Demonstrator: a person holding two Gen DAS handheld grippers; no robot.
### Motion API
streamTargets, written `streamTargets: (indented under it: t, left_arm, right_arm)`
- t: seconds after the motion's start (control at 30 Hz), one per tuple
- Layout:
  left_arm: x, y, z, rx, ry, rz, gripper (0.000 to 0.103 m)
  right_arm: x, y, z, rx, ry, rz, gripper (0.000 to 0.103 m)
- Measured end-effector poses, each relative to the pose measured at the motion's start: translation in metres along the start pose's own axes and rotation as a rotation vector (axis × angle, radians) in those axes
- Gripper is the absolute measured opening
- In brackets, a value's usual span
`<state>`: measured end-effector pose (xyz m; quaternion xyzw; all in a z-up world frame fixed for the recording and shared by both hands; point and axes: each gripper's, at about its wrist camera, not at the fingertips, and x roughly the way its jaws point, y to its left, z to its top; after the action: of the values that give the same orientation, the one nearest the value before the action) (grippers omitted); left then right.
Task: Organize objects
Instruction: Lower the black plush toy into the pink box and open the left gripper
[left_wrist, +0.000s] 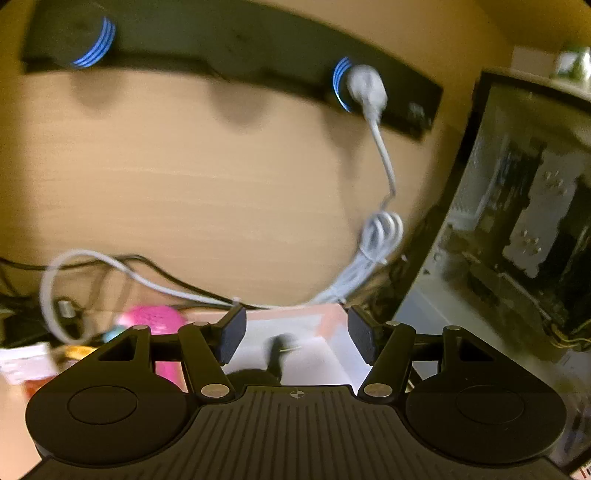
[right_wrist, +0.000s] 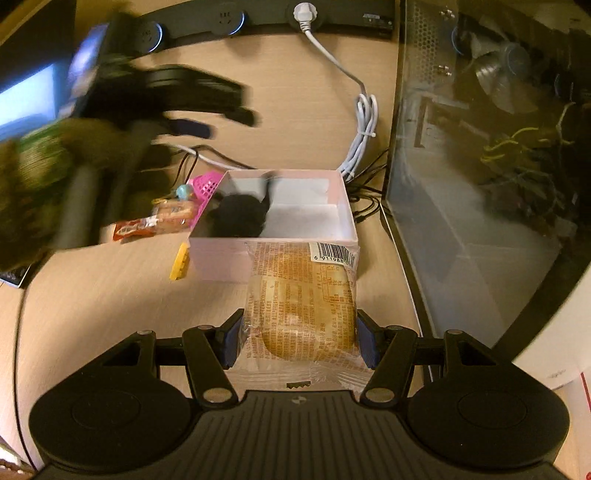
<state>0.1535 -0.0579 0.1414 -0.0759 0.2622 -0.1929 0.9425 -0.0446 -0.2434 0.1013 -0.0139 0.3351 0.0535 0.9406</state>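
Bread packet (right_wrist: 301, 306) clamped between right gripper (right_wrist: 300, 341) pads, far end resting on near rim of box (right_wrist: 347, 221). Left gripper (left_wrist: 295, 332) apart, empty, above box. Risk: slippery film slides free; packet snags rim, shoves box, knocks yellow piece (right_wrist: 180, 263) alongside.

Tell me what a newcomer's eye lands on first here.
The wrapped bun, held between the right gripper fingers just before the white box. Then the black object lying inside that box, and the glass-sided computer case at the right.
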Motion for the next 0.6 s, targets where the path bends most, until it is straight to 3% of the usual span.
streamTargets:
  t: [0.17, 0.33, 0.43, 0.47, 0.5, 0.6]
  left_arm:
    - [-0.062, 0.053, -0.032, -0.084, 0.007, 0.092, 0.066]
    - [-0.100, 0.101, -0.080, -0.218, 0.095, 0.188, 0.066]
    - [-0.112, 0.116, -0.103, -0.264, 0.139, 0.214, 0.066]
    - [-0.115, 0.118, -0.109, -0.274, 0.151, 0.218, 0.066]
    - [-0.117, 0.120, -0.114, -0.278, 0.162, 0.219, 0.066]
    - [-0.117, 0.117, -0.120, -0.267, 0.192, 0.201, 0.066]
  right_arm:
    - [0.012, -0.006, 0.033, -0.014, -0.061, 0.006, 0.060]
    - [0.043, -0.002, 0.077, -0.057, -0.140, -0.011, 0.060]
    - [0.076, 0.004, 0.107, -0.066, -0.134, -0.039, 0.061]
    - [0.089, 0.004, 0.117, -0.053, -0.129, -0.047, 0.065]
    - [0.100, 0.001, 0.123, -0.037, -0.110, -0.048, 0.076]
    - [0.115, -0.004, 0.130, 0.005, -0.070, -0.056, 0.081]
